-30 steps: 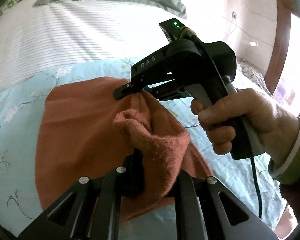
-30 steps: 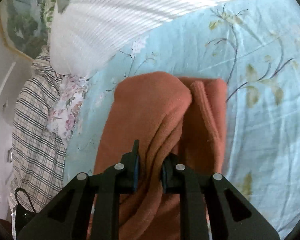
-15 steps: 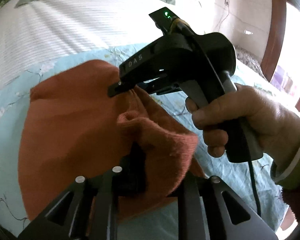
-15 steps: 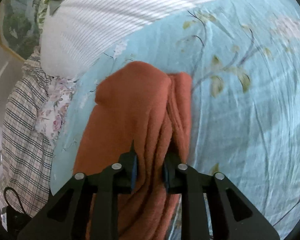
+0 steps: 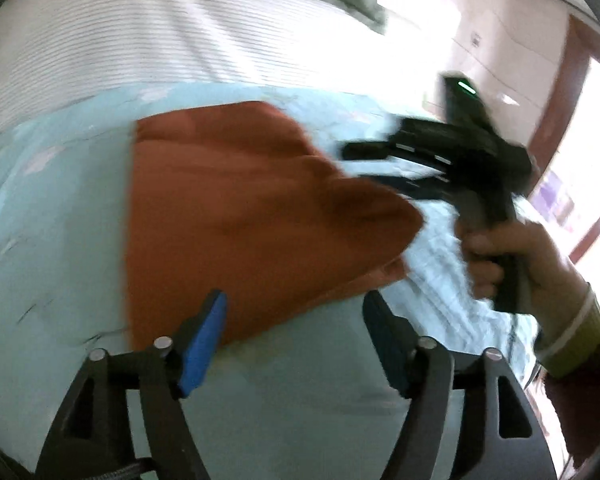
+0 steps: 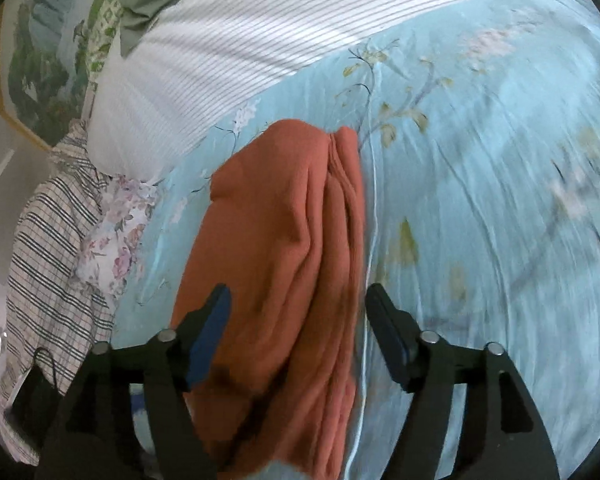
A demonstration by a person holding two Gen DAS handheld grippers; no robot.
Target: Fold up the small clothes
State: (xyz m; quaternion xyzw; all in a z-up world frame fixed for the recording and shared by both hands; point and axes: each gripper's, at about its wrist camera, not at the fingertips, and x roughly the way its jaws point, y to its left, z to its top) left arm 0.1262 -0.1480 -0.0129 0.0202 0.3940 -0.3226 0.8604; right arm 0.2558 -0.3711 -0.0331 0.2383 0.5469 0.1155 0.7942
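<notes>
Left wrist view: rust-orange garment [image 5: 240, 216] lies folded on the light-blue floral bedsheet [image 5: 48, 240].
Left tool [image 5: 294, 332]: jaws just opened, spread wide, nothing gripped; garment's near edge lies between the fingers.
Right tool [image 6: 298, 328]: jaws just opened, parted either side of the garment [image 6: 284, 240], pads off it.
Person's hand [image 5: 516, 268]: blurred, holding the right tool's handle.
Striped pillow [image 6: 228, 52]: beyond the garment.

A light-blue floral bedsheet [image 6: 480, 200] covers the bed; a white striped pillow [image 6: 260, 40] lies at twelve o'clock, plaid cloth [image 6: 48, 248] at nine.
</notes>
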